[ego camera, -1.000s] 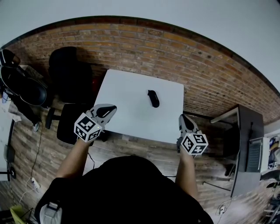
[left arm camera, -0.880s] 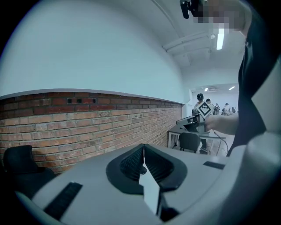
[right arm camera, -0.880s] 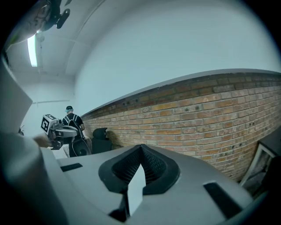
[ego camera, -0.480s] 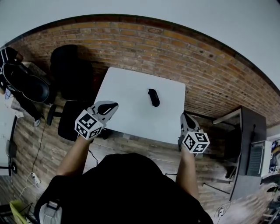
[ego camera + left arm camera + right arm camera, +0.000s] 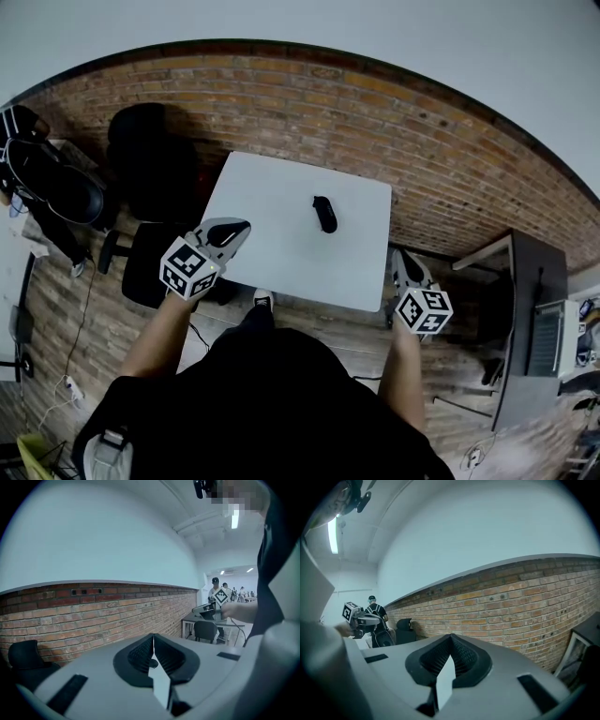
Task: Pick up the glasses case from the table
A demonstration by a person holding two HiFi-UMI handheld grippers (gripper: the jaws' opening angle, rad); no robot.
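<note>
Two grippers are at the near side of the white tabletop [image 5: 281, 244], each with its jaws pressed fully together and nothing between them. The left hand-held gripper [image 5: 236, 228] shows over the tabletop's near-left edge. The right hand-held gripper [image 5: 398, 255] is just off the near-right edge. The dark glasses case [image 5: 324, 214] lies on the tabletop toward the far right, well apart from both.

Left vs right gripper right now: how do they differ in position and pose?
Left gripper hangs over the table's near left corner; right gripper is off its right edge, over the floor. Left gripper angles toward the right; right gripper points nearly straight ahead. Shared: both have jaws shut, empty, and are clear of the glasses case.
</note>
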